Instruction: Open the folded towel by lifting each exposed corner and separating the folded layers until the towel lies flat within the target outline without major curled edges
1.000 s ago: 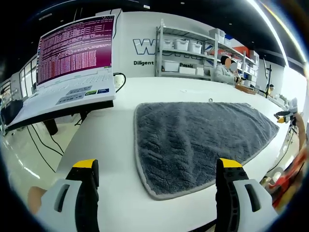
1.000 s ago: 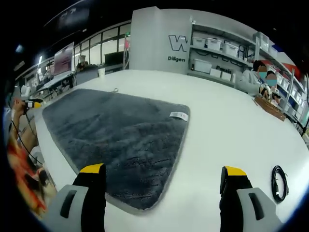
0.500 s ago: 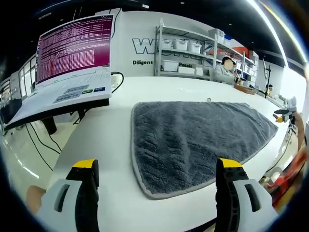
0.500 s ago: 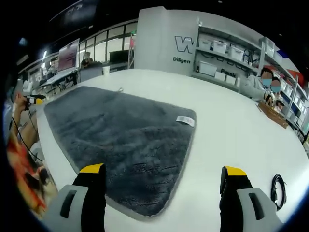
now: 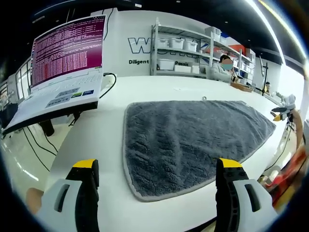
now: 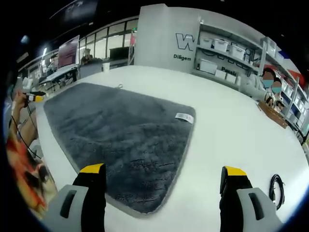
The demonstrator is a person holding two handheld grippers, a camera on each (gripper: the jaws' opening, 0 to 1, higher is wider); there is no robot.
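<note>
A grey plush towel lay spread flat on the white table. Both the left gripper and the right gripper hovered wide apart, empty. A careless pinch could re-crease its near corner.

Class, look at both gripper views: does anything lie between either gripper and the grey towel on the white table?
Nothing visible does. Bare white table separates the left gripper and the right gripper from the grey towel.

Your white table carries: one grey towel, spread flat; one coiled black cable, well apart.
</note>
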